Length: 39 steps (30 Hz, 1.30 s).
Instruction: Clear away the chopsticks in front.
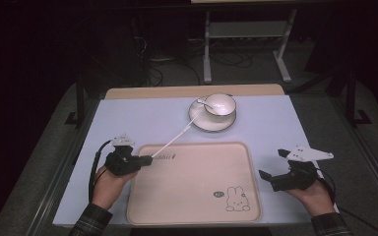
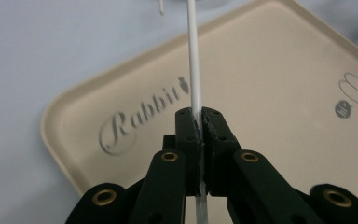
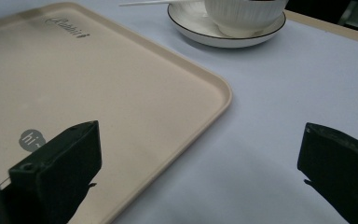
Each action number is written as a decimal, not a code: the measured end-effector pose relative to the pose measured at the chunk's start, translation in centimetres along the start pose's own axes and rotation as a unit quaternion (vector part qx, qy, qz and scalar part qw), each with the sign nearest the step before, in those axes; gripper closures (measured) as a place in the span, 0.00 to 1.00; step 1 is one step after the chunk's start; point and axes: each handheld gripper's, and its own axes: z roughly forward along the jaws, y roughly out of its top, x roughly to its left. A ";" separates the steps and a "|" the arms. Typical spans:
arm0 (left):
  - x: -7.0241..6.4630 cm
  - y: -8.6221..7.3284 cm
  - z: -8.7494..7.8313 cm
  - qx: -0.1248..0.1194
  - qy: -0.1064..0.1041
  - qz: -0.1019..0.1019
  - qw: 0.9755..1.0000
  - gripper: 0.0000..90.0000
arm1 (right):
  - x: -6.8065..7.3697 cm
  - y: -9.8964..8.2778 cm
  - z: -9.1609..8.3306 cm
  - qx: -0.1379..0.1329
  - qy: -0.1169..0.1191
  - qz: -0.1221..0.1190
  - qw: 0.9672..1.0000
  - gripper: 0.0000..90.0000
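— What lay on the table [image 1: 128,115]?
— A beige tray [image 1: 192,196] printed with a rabbit, and behind it a white bowl [image 1: 220,104] on a saucer [image 1: 197,120].
— And the grippers?
— The left gripper [image 1: 147,160] was pinching a thin white stick [image 1: 172,139] that reached from the tray's near-left corner toward the saucer. The right gripper [image 1: 270,179] was spread wide beside the tray's right edge, holding nothing.

Table [image 1: 142,118] – tray [image 1: 192,182] near, saucer [image 1: 199,120] far.
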 end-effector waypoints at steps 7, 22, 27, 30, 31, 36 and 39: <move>-0.3 -0.8 1.0 0.031 -0.008 0.007 0.999 0.96 | 0.1 0.1 0.0 0.000 0.001 -0.002 1.000 0.00; -1.2 -2.4 1.5 0.048 -0.005 0.001 0.999 0.95 | -0.1 0.0 -0.1 0.000 -0.001 0.001 1.000 0.00; -1.1 -2.5 1.8 0.063 0.002 0.007 0.998 0.95 | 0.0 0.1 0.0 0.001 0.001 -0.001 1.000 0.00; -0.9 -2.7 2.2 0.077 0.003 0.008 0.997 0.94 | 0.1 0.1 0.0 0.001 0.000 -0.002 1.000 0.00; -0.9 -2.8 2.5 0.087 0.004 0.008 0.996 0.94 | 0.1 0.1 0.0 0.001 0.000 -0.002 1.000 0.00; -0.9 -2.9 2.6 0.090 0.002 0.009 0.996 0.93 | 0.1 0.0 0.1 0.003 0.001 -0.001 1.000 0.00; -0.9 -2.9 2.6 0.091 0.002 0.009 0.996 0.93 | 0.1 0.0 0.1 0.003 0.001 -0.001 1.000 0.00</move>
